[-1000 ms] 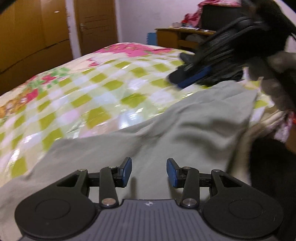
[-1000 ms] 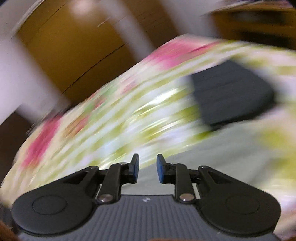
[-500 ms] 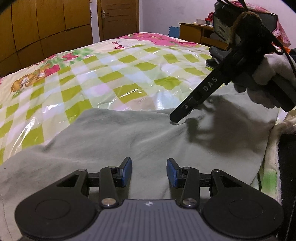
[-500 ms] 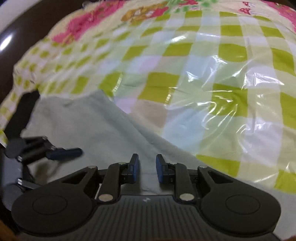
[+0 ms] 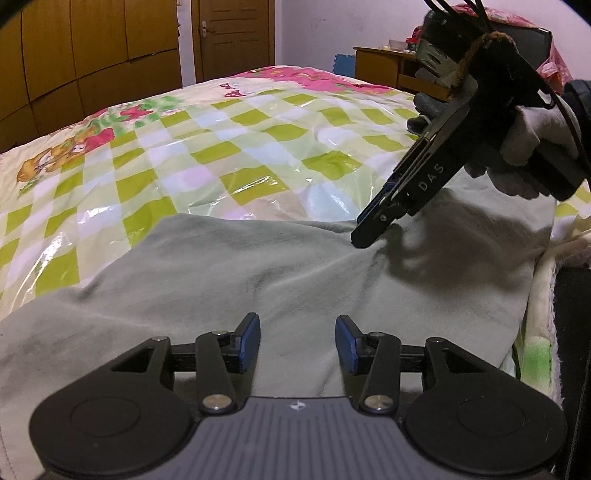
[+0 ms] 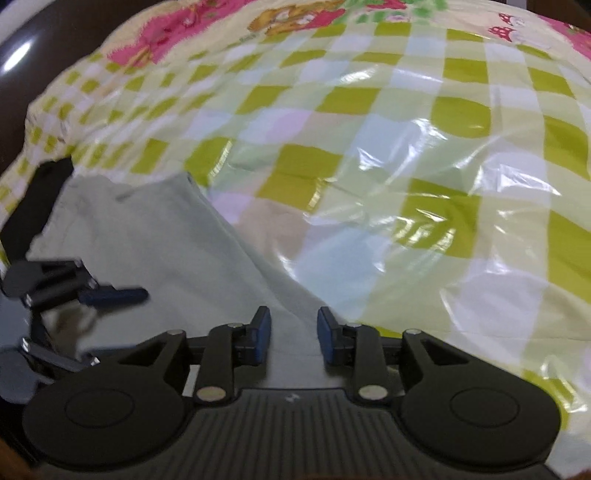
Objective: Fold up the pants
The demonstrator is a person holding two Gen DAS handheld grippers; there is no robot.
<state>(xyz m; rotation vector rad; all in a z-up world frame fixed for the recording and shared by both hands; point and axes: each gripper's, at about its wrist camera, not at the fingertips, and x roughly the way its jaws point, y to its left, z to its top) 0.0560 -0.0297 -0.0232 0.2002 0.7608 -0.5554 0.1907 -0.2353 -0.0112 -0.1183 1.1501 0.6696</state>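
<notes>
Pale grey-green pants [image 5: 258,273] lie spread on the bed near its front edge; they also show in the right wrist view [image 6: 147,243]. My left gripper [image 5: 297,341] is open and empty, just above the near part of the pants. My right gripper [image 6: 293,330] is open and empty, over the far edge of the pants where cloth meets the bed cover. In the left wrist view the right gripper [image 5: 369,230] points down at that far edge, tips on or just above the cloth. The left gripper's fingers [image 6: 110,295] show at the left of the right wrist view.
The bed has a glossy green-and-white checked cover [image 5: 221,140] with pink cartoon prints. A wooden wardrobe [image 5: 92,48] and door [image 5: 236,33] stand behind it, a wooden desk [image 5: 388,66] at the back right. The bed edge [image 5: 543,295] drops off at right.
The right gripper swung from pointing across the room down to the far edge of the pants and opened a little wider. The left gripper stayed open over the near part.
</notes>
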